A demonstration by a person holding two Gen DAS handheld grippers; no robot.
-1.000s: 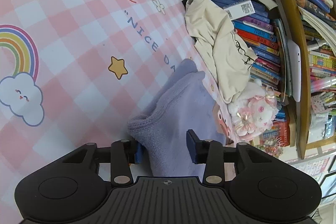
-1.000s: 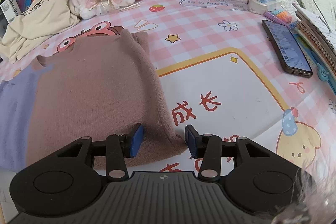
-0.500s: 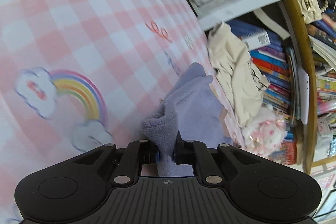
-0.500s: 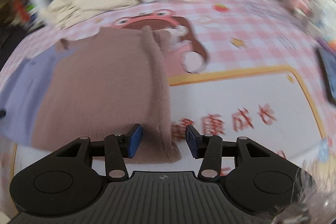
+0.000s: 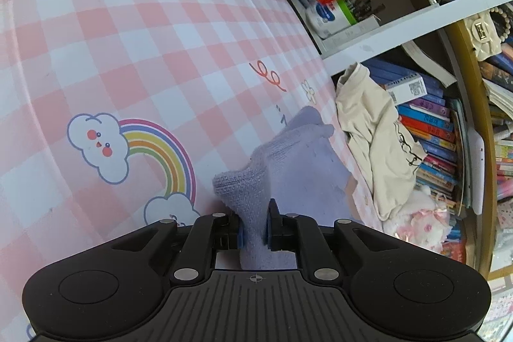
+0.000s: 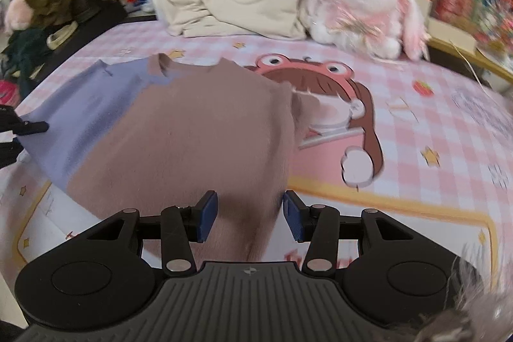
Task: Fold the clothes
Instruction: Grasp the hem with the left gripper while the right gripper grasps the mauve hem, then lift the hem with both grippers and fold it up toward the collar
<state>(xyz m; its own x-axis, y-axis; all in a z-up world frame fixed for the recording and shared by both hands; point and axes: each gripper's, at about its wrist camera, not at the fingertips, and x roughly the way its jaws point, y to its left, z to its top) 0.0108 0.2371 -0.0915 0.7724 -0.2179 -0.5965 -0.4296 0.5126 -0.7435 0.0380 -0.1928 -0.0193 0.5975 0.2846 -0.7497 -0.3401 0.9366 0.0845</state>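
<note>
A: Between the left gripper (image 5: 254, 228) pads, pinched tight: a lavender corner of the two-tone sweater (image 5: 298, 169). Rest of the lavender runs forward and right of that tool, over the pink checked mat (image 5: 128, 53).

B: Right side?

A: Right gripper (image 6: 248, 213) jaws are spread, brown hem between them, nothing clamped. Brown body (image 6: 198, 133) stretches straight ahead; lavender part (image 6: 86, 114) lies to its left, toward the other tool.

B: So the garment's long axis spans tool to tool?

A: Looks so. Only the left one holds cloth; the right needs to close before any lift.
</note>
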